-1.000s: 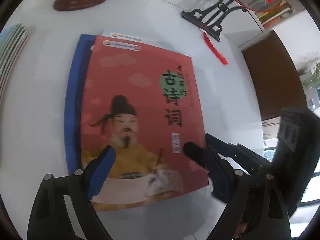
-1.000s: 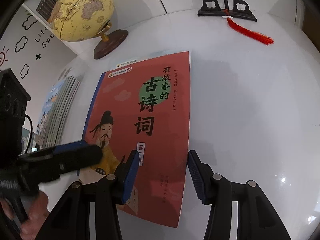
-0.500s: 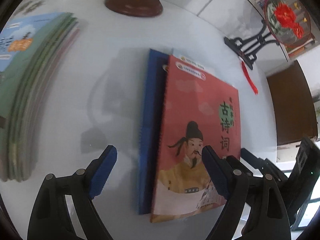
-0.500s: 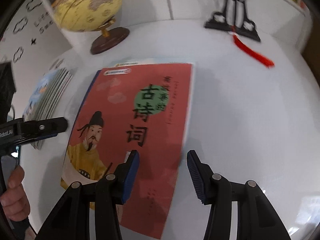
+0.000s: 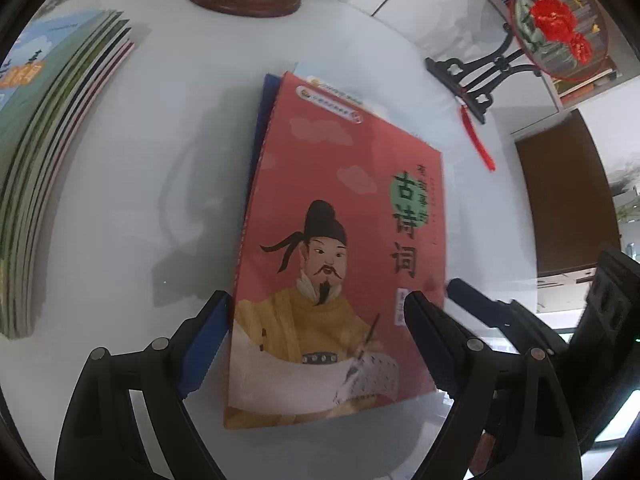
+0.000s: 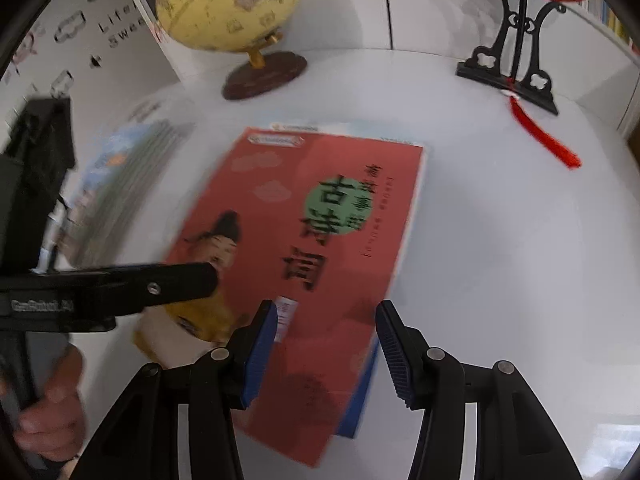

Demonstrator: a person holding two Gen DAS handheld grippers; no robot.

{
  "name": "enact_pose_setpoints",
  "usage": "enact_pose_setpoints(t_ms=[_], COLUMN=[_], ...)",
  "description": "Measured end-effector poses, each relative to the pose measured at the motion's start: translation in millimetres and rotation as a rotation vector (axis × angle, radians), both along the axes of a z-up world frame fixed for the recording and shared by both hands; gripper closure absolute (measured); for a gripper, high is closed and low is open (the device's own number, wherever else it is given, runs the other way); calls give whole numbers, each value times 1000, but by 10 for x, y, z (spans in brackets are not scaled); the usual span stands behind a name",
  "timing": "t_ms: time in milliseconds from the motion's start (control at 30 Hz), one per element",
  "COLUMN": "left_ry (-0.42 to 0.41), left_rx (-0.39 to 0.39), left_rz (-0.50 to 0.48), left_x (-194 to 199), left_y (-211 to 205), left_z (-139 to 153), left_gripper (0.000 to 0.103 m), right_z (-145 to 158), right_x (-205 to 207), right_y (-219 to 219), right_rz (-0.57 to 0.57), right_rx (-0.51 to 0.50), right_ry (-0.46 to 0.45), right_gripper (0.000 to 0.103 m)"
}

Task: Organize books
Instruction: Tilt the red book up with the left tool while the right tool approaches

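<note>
We look down on a white worktop (image 5: 120, 200) that fills most of both views. Along its left edge lies a fanned stack of thin books (image 5: 52, 140), green and blue covers uppermost. Around the middle of the worktop, toward the near edge, lies the red book (image 5: 340, 240), flat and face up, showing a bearded figure in yellow and large dark characters. It rests on a blue book (image 5: 260, 120), which shows as a strip down its left side. A pale cover (image 5: 320, 78) peeks out past the red book's far end. Near the far edge stands a yellow globe (image 6: 228, 0) on a dark wooden base. Further right along that edge a black carved stand (image 5: 480, 76) carries a round fan with a red flower. The left gripper (image 5: 316, 340) hangs over the near end of the red book. Its fingers (image 5: 208, 340) are spread wide, released and pressing on nothing that we can see. The right gripper (image 6: 326, 344) hovers over the book's right half. Its fingers (image 6: 260, 352) are drawn in to their narrowest and grasp nothing. A hand (image 6: 48, 412) grips the left gripper's handle at the lower left of the right wrist view. A red tassel (image 5: 478, 140) trails from the stand across the worktop.
</note>
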State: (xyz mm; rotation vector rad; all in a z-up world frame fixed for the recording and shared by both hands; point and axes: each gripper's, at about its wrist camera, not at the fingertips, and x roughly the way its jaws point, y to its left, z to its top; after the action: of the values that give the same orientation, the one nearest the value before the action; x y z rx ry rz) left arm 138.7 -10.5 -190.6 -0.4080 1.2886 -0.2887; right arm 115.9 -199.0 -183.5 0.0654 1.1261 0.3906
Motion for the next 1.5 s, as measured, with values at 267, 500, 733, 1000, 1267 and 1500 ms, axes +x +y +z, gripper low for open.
enact_pose_setpoints(t_ms=[267,500,733,1000,1267,1500], left_ry=[-14,-52,-25,-6,-2,-12], left_rx=[-46,-61,26,21,2,31], left_rz=[-28,-78,33,49,28,26], left_x=[-82,41,79,71,78,49], left_y=[-217,-409,-63,-35,-81,-53], left_z=[96,163,30,-87,-71,-83], left_gripper=[18,18,18,18,18,17], right_z=[-119,-164,-110,-174,-127,-128], right_x=[55,64,57,154,191,196], right_y=[-197,-333,-430,-365,-352,-195], right_rz=[-113,-125,-145,-107,-89,-26], right_rx=[-66,16,34,78,84,96], right_ry=[19,56,35,49,42,54], right_gripper=[52,52,52,50,50,50])
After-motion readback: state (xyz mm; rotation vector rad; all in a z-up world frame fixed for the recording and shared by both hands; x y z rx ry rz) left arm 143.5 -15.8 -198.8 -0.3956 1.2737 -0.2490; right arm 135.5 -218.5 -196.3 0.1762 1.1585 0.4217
